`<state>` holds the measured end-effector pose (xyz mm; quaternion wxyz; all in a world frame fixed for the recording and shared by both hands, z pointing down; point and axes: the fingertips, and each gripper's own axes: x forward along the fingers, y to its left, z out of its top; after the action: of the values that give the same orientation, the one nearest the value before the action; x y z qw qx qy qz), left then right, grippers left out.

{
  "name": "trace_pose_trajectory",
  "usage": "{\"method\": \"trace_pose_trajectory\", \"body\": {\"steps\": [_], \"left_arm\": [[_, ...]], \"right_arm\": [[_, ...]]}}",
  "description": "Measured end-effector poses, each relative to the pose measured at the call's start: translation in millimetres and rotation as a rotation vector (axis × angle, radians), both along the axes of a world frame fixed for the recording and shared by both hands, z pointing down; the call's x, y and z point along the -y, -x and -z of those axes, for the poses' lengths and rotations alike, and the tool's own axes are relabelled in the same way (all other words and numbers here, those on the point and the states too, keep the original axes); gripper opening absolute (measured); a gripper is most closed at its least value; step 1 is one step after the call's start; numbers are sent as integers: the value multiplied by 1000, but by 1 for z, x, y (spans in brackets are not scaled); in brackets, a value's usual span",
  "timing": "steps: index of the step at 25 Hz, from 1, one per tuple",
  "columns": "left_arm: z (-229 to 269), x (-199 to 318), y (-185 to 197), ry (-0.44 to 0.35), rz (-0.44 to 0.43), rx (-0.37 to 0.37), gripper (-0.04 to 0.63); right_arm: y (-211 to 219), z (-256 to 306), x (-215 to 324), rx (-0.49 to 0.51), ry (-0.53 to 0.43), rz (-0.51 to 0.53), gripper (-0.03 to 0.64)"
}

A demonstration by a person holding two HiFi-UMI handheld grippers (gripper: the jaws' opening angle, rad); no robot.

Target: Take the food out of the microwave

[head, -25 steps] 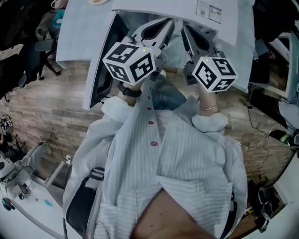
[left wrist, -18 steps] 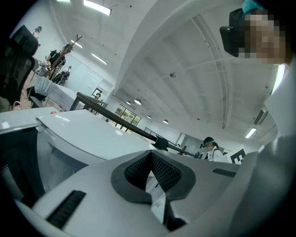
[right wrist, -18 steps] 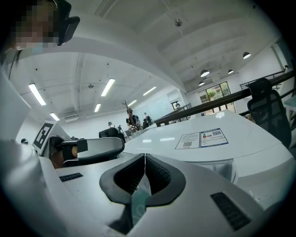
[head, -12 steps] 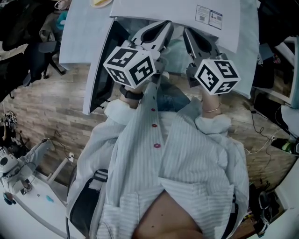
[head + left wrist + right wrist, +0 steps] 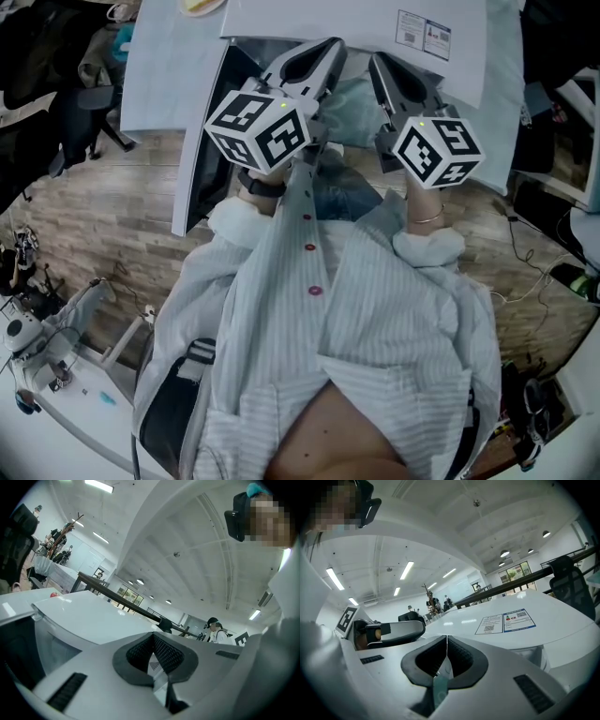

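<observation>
- Head view: the white microwave (image 5: 356, 19) sits on a white table (image 5: 159, 75). Its door (image 5: 199, 159) is swung wide open at its left side.
- Both tools are up at the microwave's mouth. The left gripper (image 5: 328, 47) is on the door side, and the right gripper (image 5: 375, 62) is under the printed label (image 5: 422, 33) on the microwave's top.
- Between them, right at the opening, there's a pale green item (image 5: 349, 105). It's thin and soft-looking, and what it holds can't be made out from up here.
- Beyond the microwave's door-side corner, a dish (image 5: 202, 5) sits on the table with something yellowish on it, cut off by the frame edge.
- Left gripper view: the left gripper (image 5: 153, 635) has its jaws clamped together. A thin whitish, see-through edge of the pale green item (image 5: 158, 679) is pinched between the pads. The microwave's white top (image 5: 84, 613) runs off past the jaws, and a person in a cap (image 5: 215, 627) stands far beyond it.
- Right gripper view: the right gripper (image 5: 446, 637) is clenched the same way, with a thin greenish strip of the pale green item (image 5: 439, 688) caught between its pads.
- The label (image 5: 505, 620) shows on the microwave's top (image 5: 553, 625) just past the jaws, and the left gripper (image 5: 389, 632) is alongside.
</observation>
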<state>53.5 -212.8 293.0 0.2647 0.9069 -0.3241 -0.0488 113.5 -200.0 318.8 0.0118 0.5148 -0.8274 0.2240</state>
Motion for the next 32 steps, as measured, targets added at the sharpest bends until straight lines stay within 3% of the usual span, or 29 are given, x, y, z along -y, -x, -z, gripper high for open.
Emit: {"method": "trace_pose_trajectory", "body": {"steps": [16,32], "left_arm": [[-26,1,5,52,-19,0,9],[-100,-6,7,231,-29,43,9]], "right_arm": [[-1,-37,-5,22,75,-10,34],[-1,-97,-10,52,218,-36,34]]}}
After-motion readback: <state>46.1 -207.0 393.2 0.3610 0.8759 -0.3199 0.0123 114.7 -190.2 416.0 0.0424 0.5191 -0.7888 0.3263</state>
